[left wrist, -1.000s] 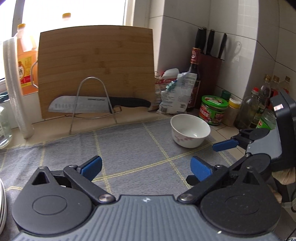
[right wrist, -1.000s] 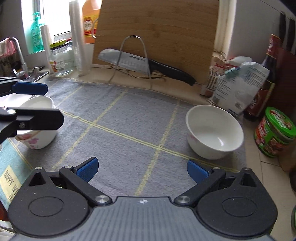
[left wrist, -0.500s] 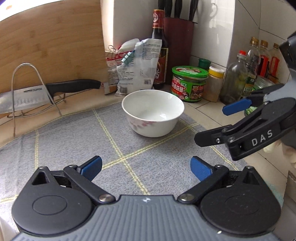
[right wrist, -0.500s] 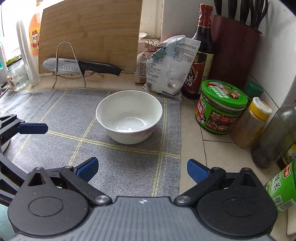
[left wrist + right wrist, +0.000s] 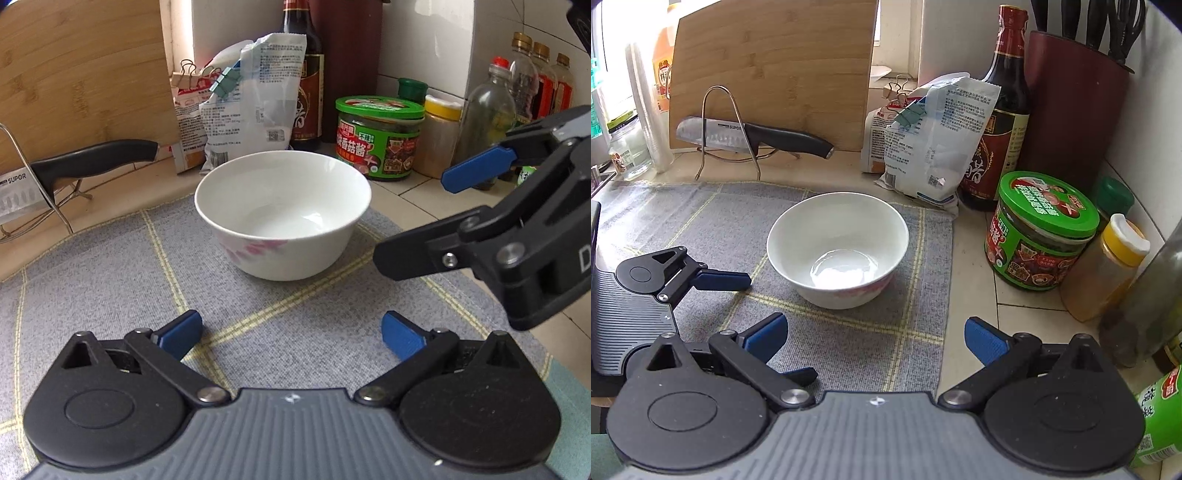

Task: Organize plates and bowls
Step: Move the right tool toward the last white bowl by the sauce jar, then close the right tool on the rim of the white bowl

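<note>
Bowl (image 5: 282, 214) on mat, ahead of both grippers; left gripper (image 5: 291, 334) opening, empty; right gripper (image 5: 873, 334) wide, empty.

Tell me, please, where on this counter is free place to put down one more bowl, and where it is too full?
Free: the grey mat left of the white bowl, toward the knife stand, and the mat strip between the bowl and the right tongs. Crowded: the right corner, where bags, sauce bottle, green jar and spice jar stand close together.

White tiled walls (image 5: 1137, 122) meet in a corner behind the knife block (image 5: 1075, 107). Left of the block, daylight from a window (image 5: 613, 33) brightens the pale counter (image 5: 971, 266).
</note>
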### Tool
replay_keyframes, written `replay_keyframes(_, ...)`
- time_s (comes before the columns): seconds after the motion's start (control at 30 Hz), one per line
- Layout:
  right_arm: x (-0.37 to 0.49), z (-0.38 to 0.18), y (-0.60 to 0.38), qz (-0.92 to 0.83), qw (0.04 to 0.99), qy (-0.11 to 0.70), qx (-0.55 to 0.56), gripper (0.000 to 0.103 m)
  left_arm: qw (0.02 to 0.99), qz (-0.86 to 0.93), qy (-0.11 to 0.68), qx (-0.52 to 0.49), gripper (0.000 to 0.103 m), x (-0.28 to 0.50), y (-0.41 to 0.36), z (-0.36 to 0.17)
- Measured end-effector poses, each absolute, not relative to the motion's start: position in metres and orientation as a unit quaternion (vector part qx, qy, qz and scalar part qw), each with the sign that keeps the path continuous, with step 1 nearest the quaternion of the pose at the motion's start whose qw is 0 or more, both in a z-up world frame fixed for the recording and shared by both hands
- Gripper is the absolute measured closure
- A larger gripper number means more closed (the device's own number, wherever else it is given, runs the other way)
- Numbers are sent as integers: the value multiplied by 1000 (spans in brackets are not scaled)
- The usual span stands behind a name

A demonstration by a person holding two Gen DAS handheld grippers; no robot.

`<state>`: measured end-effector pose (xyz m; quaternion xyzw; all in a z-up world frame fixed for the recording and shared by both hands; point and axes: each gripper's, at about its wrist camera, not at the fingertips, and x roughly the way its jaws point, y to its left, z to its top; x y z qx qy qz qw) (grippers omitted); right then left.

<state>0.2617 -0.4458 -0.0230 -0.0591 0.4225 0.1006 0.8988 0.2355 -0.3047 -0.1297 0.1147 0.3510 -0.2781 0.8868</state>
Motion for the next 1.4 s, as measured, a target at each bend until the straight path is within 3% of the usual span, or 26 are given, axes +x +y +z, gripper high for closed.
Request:
replay_keyframes(1.07, 343, -35, -439, 197, 871, 449, -22, 0, 913, -267, 288, 107, 3, 261, -318, -117)
replay_keyframes(1.23, 354, -39, -444, 207, 863, 460, 1, 12, 911, -276, 287, 106, 7, 262, -318, -117)
replay_keyframes(1.4, 358, -41, -443, 212, 861, 463, -2, 17, 910, -279, 287, 105, 9, 261, -317, -118)
